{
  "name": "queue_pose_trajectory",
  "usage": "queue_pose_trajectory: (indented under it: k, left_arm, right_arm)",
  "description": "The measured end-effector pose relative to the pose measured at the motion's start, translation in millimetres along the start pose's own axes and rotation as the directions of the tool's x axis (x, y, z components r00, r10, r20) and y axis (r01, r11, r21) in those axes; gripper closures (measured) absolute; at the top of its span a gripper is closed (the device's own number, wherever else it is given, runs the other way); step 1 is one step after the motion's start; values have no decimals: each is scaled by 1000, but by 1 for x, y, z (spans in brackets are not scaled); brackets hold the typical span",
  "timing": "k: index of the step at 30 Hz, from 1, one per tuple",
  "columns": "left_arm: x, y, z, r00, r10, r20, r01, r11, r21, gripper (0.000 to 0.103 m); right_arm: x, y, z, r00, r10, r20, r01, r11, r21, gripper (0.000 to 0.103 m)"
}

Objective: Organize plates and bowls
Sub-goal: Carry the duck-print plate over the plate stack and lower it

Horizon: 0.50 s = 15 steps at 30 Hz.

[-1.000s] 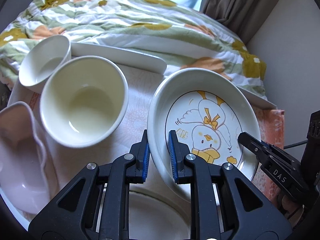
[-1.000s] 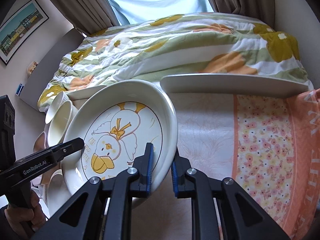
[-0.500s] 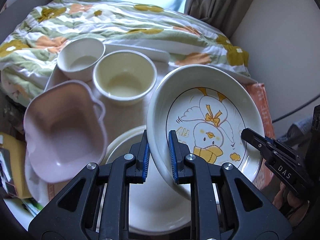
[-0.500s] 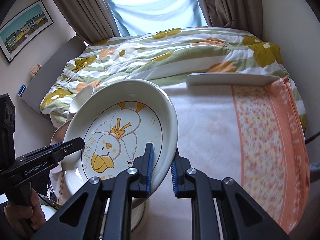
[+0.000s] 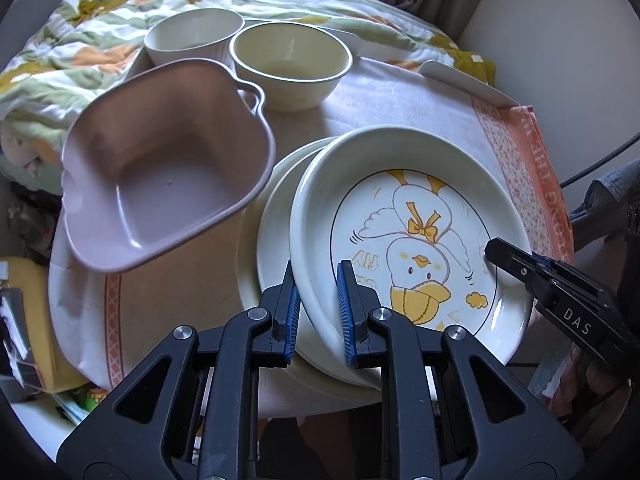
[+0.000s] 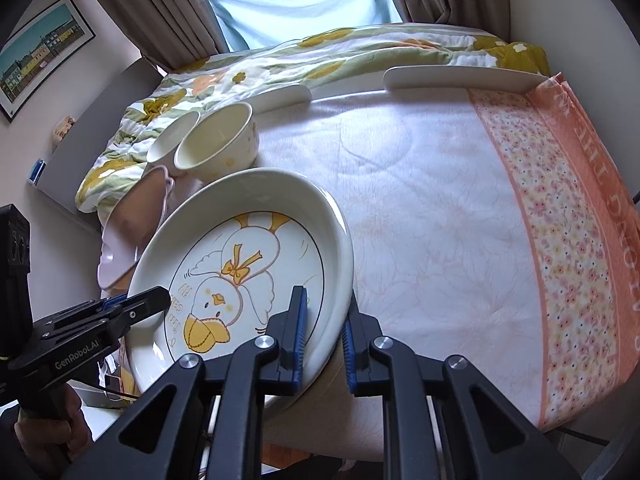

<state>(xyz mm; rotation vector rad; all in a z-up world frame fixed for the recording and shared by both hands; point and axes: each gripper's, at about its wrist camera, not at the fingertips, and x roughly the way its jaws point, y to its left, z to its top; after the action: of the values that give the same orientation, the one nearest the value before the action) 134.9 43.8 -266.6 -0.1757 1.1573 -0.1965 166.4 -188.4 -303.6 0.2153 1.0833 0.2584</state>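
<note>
— What does my left wrist camera give you?

— My left gripper pinches the near rim of the duck plate, a blue pad on each side. The plate tilts over a plain white plate lying on the table; I cannot tell whether the two touch. To their left sits a pink bowl with handles, and beyond it a cream bowl beside a white ribbed bowl. My right gripper reaches in from the right onto the plate's far rim.

— And the right wrist camera?

— My right gripper clamps that same duck plate at its rim, one finger inside, one under. The plain plate is hidden here. What this view adds is the wide bare stretch of towel-covered table to the right, with an orange flowered border. My left gripper shows at the plate's opposite edge; the pink bowl and cream bowl stand behind.
</note>
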Motion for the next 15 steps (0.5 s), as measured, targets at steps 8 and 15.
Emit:
queue_pose_trajectory:
  k: [8,15]
  left_arm:
    - [12,5,-1,1000,-10,-7,10,1000,-4,87]
    - [21,7,-2,1000,-24,-20,24,1000,-11,87]
  right_arm:
    - [9,7,-4,1000,-17,-2,17,1000,-12,88]
    - [12,8,-1,999,-45,0,45,998,-50,88]
